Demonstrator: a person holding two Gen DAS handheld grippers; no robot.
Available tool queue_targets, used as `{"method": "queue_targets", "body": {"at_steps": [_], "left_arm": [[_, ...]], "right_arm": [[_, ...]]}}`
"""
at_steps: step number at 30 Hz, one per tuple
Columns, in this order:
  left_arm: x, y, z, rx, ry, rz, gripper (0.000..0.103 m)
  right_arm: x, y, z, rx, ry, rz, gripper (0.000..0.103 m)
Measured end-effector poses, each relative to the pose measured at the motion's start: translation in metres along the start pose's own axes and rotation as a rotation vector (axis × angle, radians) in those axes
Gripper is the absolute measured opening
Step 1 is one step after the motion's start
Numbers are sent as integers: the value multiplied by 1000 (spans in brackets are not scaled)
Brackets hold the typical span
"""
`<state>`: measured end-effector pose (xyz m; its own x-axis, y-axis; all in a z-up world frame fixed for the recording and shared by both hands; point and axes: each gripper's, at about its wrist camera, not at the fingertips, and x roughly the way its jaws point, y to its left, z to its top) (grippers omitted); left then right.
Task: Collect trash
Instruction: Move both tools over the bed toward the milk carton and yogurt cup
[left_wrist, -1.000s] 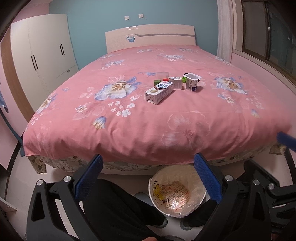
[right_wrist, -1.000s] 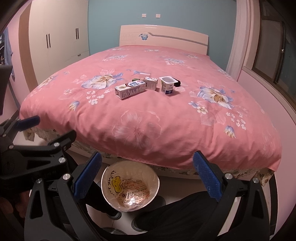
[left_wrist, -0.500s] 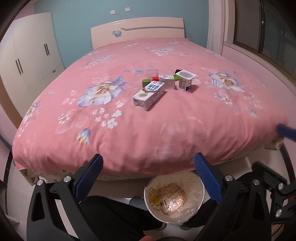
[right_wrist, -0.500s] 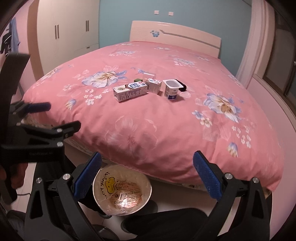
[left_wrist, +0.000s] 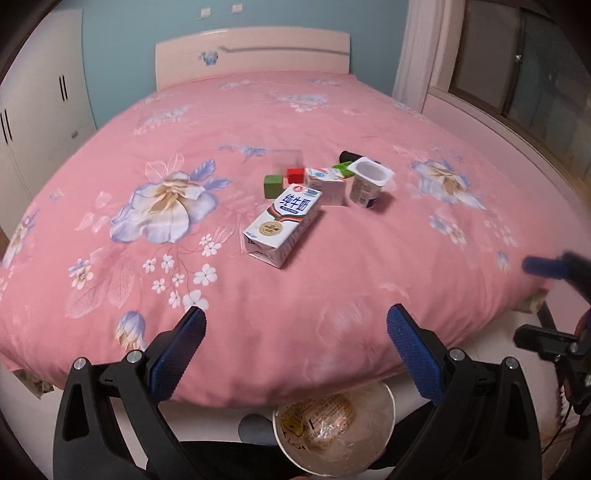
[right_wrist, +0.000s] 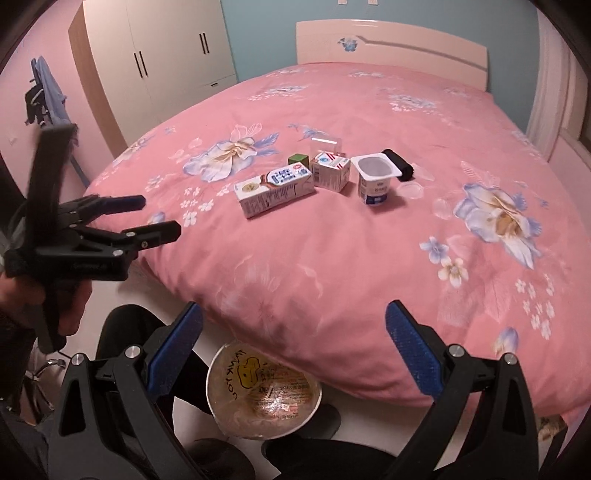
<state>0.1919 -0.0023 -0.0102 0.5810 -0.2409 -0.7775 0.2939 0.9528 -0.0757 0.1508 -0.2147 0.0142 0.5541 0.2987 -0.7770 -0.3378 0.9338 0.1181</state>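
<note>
On the pink flowered bed (left_wrist: 110, 295) (right_wrist: 406, 258) lies a long milk carton (left_wrist: 282, 229) (right_wrist: 275, 190) on its side. Behind it stand a small carton (left_wrist: 327, 186) (right_wrist: 330, 170) and an empty yogurt cup (left_wrist: 367, 182) (right_wrist: 376, 181). A paper noodle bowl (left_wrist: 334, 430) (right_wrist: 264, 393) lined with plastic stands on the floor below the bed's near edge. My left gripper (left_wrist: 295, 338) (right_wrist: 155, 218) is open above the bed's edge, with nothing between its fingers. My right gripper (right_wrist: 293, 330) is open too, over the bowl and the bed's edge.
A green block (left_wrist: 273, 184) (right_wrist: 298, 159), a red block (left_wrist: 295, 174), a clear plastic box (left_wrist: 288, 158) and a black object (right_wrist: 397, 169) lie by the cartons. A white wardrobe (right_wrist: 159, 62) stands at the left; a window sill (left_wrist: 498, 122) runs along the right. Dark trouser legs (right_wrist: 125, 328) are below.
Both grippers have risen and moved forward toward the bed, so the cartons and cup look nearer. The bowl has slipped lower in both views. Both stay open.
</note>
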Motion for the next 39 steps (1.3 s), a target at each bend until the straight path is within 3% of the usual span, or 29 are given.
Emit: {"method": "queue_targets", "body": {"at_steps": [8,13,18,24,30,39], "left_arm": [[50,20,41,45,63,-9,100],[86,19,61,104,160,-6,100],[119,22,77,131,246,-53,100],[144,24,88,184,285,-66,100],[163,24,100,223,320,-92,100],[184,28,111,259,361,-121,100]], "right_arm": [[40,-38,42,-50,52,22,97],[68,-57,71,-108,84,53,97],[103,-73,100,-166,127,38,97],[141,-89,126,-200,175,18,97],[174,-112,145,-146,219,41,97],[206,-121,155,-150,262,42,97]]}}
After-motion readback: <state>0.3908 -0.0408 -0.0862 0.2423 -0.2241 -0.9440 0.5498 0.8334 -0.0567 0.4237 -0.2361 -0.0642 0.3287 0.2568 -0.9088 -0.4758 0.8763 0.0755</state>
